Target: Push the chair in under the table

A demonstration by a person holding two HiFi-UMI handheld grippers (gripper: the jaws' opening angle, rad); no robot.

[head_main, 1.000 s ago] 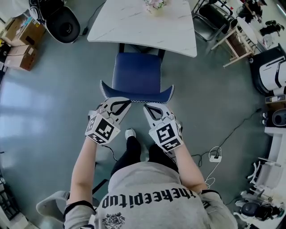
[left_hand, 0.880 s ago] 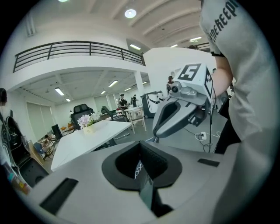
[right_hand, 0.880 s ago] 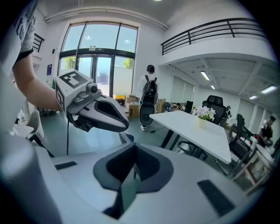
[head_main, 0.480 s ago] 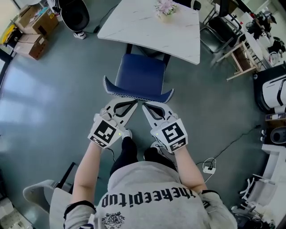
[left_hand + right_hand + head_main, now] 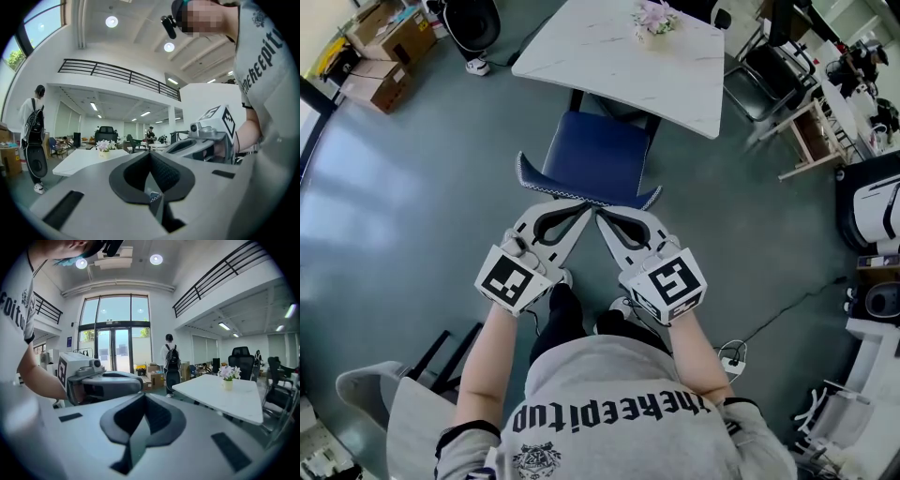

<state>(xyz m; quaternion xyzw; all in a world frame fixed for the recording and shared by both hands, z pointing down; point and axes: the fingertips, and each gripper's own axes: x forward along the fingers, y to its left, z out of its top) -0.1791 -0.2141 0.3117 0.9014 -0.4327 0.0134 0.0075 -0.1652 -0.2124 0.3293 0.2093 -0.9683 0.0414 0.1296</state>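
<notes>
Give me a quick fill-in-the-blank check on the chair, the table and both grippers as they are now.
The chair has a ___ seat.
The pot on the table holds ___.
The left gripper and the right gripper both have their fingers ___.
Missing words: blue; flowers; shut.

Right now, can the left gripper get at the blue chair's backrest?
Probably yes: the left gripper, shut, has its tips right by the backrest, with nothing between them; the right gripper sits alongside, not across.
</notes>
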